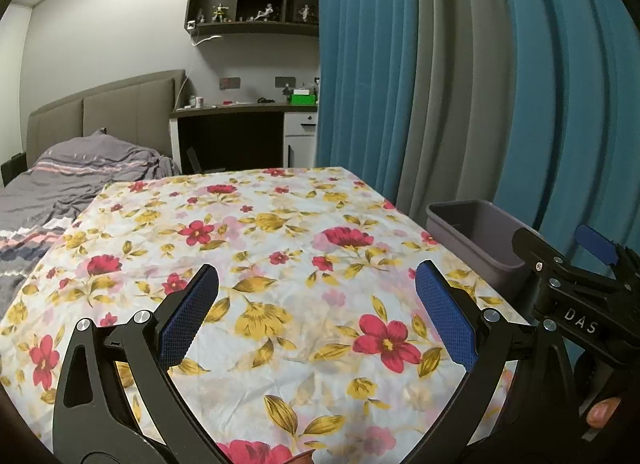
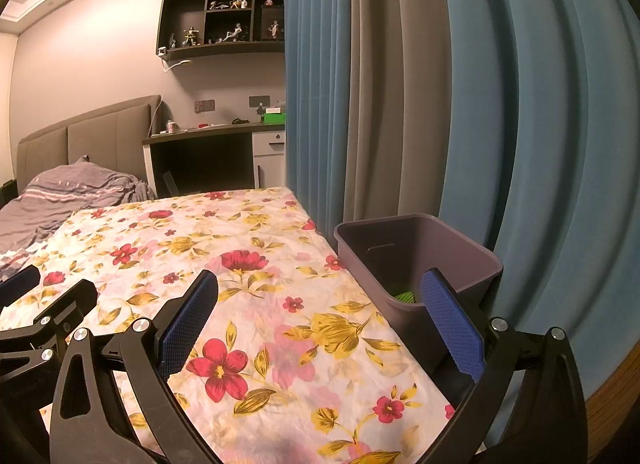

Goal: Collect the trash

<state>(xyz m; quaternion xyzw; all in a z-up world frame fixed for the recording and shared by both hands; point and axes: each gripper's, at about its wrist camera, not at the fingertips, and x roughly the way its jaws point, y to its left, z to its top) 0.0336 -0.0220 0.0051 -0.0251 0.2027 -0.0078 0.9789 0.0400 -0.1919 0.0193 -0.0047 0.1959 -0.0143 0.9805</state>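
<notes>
Green scrap (image 2: 405,297) lying at the bottom of the bin (image 2: 460,248), ridged or dotted in texture, only a small patch visible past the near wall; too little seen to name its material

Bin a dull purple plastic tub, rectangular with rounded corners and a rolled rim, a slot-like handle recess moulded in its far wall; standing just beside the right edge of the counter (image 2: 256,296), rim about level with the cloth. In the left view, same bin (image 1: 472,232) at the counter's right edge, inside hidden

Counter draped in a thin, creased cloth, white ground printed with red blossoms and mustard-yellow leaves; nothing lying on the visible part

Right gripper (image 2: 320,324) held above the near right corner of the counter, fingers (image 2: 452,326) spread wide and empty; pads flat, blue, finely knurled, on black curved arms with silver screws; right pad overlapping the bin's near wall in view, contact not clear. Left gripper (image 1: 316,312) above the near middle of the counter, fingers (image 1: 188,316) likewise wide apart, holding nothing. A fingertip (image 1: 602,412) at the right gripper's handle in the left view

Behind the bin, heavy curtains (image 2: 400,103) in soft vertical folds, teal and grey. Farther left, bed (image 1: 72,183) with crumpled grey striped bedding and padded headboard
</notes>
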